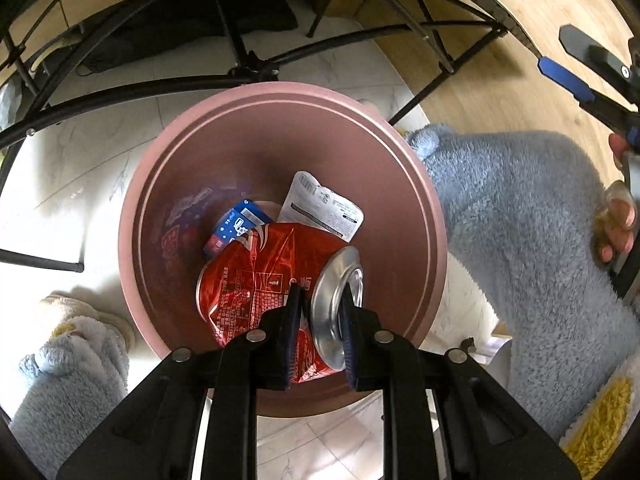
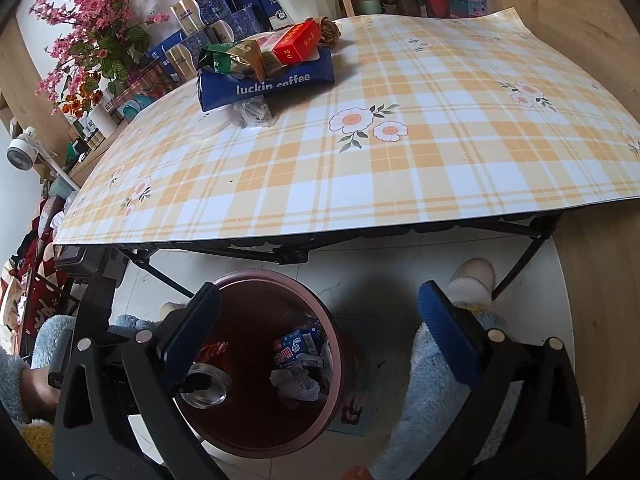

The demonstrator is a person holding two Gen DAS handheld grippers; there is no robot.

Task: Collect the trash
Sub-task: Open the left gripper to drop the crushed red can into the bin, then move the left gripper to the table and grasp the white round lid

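Observation:
In the left wrist view my left gripper (image 1: 320,336) is shut on a crushed red soda can (image 1: 272,280), pinching its silver top rim, and holds it over the mouth of a pink trash bin (image 1: 408,184). Inside the bin lie a blue carton (image 1: 234,230) and a white wrapper (image 1: 324,208). In the right wrist view my right gripper (image 2: 320,328) is open and empty above the floor, beside the same bin (image 2: 340,364). The can (image 2: 208,384) and the carton (image 2: 296,346) show there too. More trash is piled on a blue Luckin Coffee bag (image 2: 268,82) on the table.
A folding table with a yellow plaid cloth (image 2: 400,152) stands over the bin; its black legs (image 1: 248,56) cross behind it. Flowers and boxes (image 2: 200,12) line the back wall. The person's fluffy blue legs (image 1: 520,232) and slippers (image 2: 472,276) flank the bin.

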